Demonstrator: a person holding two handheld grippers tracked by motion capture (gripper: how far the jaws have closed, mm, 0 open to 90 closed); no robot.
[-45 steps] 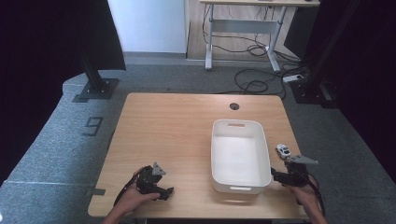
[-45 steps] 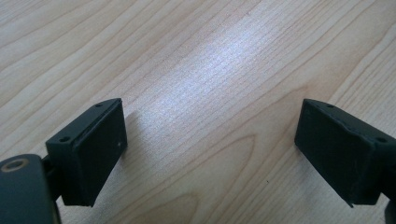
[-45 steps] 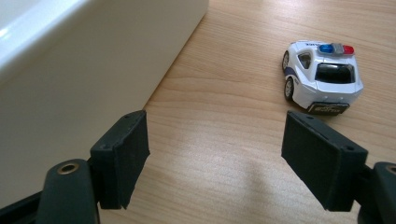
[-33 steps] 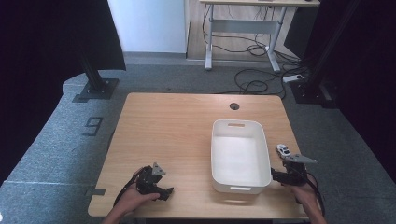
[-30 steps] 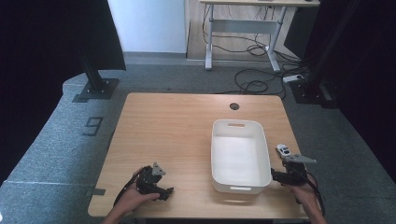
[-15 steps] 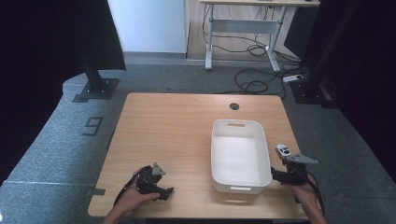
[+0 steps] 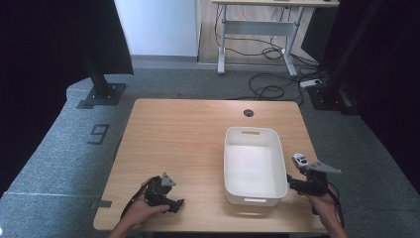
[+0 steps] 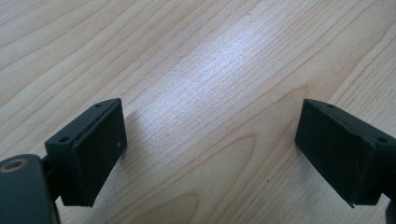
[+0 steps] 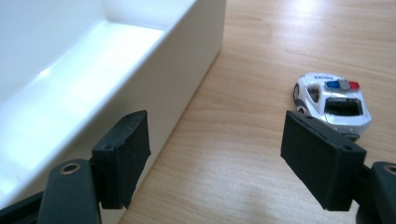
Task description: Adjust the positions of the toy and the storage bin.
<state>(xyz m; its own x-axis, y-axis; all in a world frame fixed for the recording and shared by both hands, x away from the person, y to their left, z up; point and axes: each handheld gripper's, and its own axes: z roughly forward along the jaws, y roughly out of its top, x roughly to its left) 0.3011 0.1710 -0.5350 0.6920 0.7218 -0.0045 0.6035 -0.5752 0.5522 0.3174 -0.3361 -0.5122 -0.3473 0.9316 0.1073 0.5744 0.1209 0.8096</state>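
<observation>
Your left gripper [image 7: 166,193] low over bare table [image 7: 188,134], jaws spread wide, your right gripper [image 9: 215,154] gaping too, toy police car [image 9: 332,99] just beyond its right jaw, white bin [image 7: 255,166] alongside, apart from car.

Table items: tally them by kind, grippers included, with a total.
Toy police car: 1
White bin: 1
Grippers: 2, left gripper and right gripper, both open
Total: 4
</observation>
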